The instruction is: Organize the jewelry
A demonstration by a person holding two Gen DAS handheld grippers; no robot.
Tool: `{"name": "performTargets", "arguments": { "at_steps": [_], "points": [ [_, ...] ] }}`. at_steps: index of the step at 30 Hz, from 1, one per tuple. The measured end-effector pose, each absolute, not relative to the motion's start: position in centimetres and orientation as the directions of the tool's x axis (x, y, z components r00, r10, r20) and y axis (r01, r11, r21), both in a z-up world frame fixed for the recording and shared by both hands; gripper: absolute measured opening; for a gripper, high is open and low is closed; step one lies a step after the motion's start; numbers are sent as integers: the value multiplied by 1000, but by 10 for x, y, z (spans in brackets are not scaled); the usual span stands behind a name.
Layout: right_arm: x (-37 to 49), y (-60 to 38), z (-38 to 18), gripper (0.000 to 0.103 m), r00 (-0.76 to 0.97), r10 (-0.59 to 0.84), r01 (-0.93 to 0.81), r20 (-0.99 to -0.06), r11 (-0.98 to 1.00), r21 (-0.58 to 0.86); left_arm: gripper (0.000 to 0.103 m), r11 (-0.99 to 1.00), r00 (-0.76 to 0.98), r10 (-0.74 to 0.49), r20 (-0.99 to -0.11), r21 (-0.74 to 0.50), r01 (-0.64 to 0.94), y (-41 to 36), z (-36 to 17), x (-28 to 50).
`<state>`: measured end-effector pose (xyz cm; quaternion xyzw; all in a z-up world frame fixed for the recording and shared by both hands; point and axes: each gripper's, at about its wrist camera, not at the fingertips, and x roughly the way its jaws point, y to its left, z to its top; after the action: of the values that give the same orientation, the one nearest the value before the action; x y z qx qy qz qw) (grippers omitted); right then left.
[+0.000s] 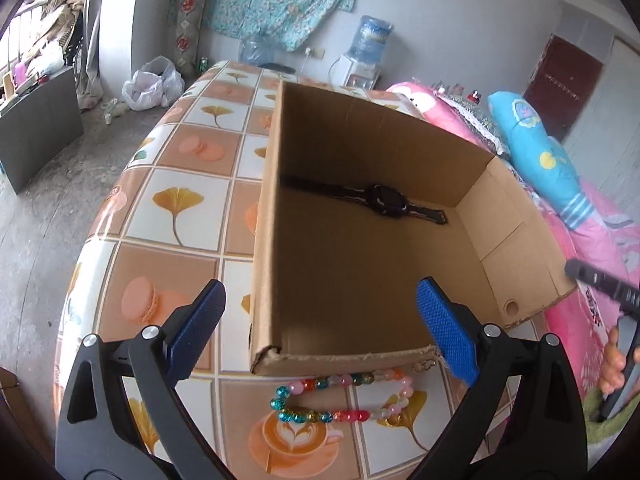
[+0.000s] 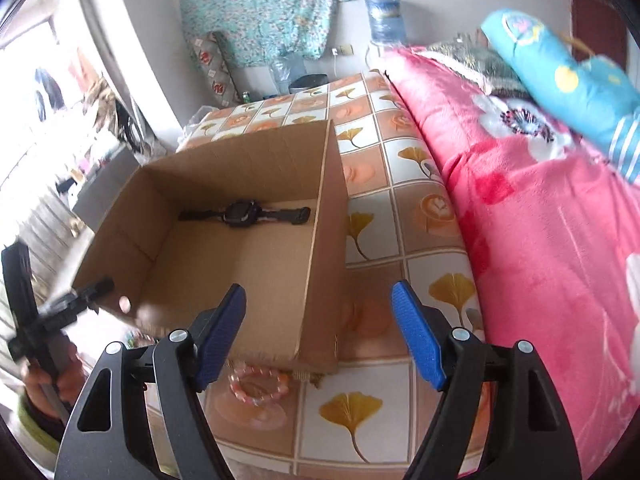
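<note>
I hold both grippers, left (image 1: 320,332) and right (image 2: 320,330), spread apart and empty. The watch (image 1: 380,200) lies inside the cardboard box (image 1: 520,248); the beaded bracelet (image 1: 344,398) rests just near it on the table (image 1: 180,208).

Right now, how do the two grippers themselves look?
The left gripper and the right gripper look alike: black plastic arms with triangular cut-outs, silver round bolts at the joints, and blue textured pads on the fingers. No cables or markings show.

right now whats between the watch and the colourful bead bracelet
In the left wrist view, bare cardboard box floor, then the box's near wall. The watch lies inside at the far end; the bead bracelet lies outside on the tablecloth.
</note>
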<state>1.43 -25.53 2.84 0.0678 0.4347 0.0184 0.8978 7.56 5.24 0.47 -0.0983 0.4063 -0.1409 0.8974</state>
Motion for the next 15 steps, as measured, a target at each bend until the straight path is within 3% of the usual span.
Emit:
{"name": "performTargets", "arguments": {
  "at_steps": [3,8,15],
  "points": [
    [21,-250,19,74,595,107,31,-796,987,155,93,926,591,-369,-718,-340,166,49,-3,86],
    [40,-253,1,74,538,265,39,-800,940,338,93,915,556,-391,-734,-377,146,50,-6,94],
    [49,-251,-1,74,537,259,62,-803,937,343,93,862,516,-480,-710,-492,125,62,-7,109]
  ]
}}
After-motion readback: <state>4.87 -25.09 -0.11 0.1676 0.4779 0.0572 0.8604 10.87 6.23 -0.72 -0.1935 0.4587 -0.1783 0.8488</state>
